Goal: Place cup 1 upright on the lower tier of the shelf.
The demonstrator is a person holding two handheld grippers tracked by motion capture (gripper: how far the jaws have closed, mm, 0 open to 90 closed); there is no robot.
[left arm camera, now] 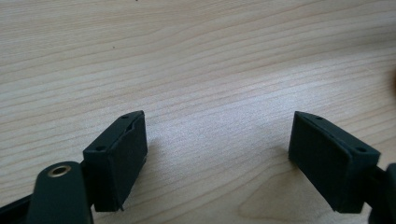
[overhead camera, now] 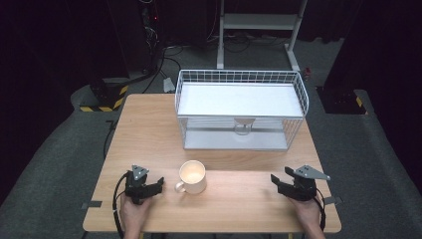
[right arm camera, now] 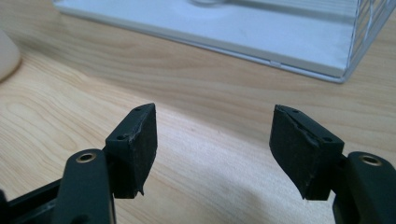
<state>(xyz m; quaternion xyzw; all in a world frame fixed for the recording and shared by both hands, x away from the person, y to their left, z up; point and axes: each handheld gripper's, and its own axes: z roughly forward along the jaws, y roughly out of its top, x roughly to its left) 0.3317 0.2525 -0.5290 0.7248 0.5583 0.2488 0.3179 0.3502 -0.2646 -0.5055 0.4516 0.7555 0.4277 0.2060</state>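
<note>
Cream ceramic, the mug (overhead camera: pixel 192 177) stands upright on the wooden worktop (overhead camera: pixel 149 124), near the front edge and roughly midway between the two hands. Its handle sticks out toward the left claw (overhead camera: pixel 158 184), which rests just beside it, jaws parted with only bare wood between them in the left gripper view. The right claw (overhead camera: pixel 275 182) lies well apart from the mug on the other side, likewise released and empty; in the right gripper view a sliver of the mug (right arm camera: pixel 7 56) sits at the far left edge. The left hand is judged the nearer for a pick. Behind the mug, the white wire rack (overhead camera: pixel 241 112) spans the back half of the worktop, with a clear strip of wood between the two for lifting
</note>
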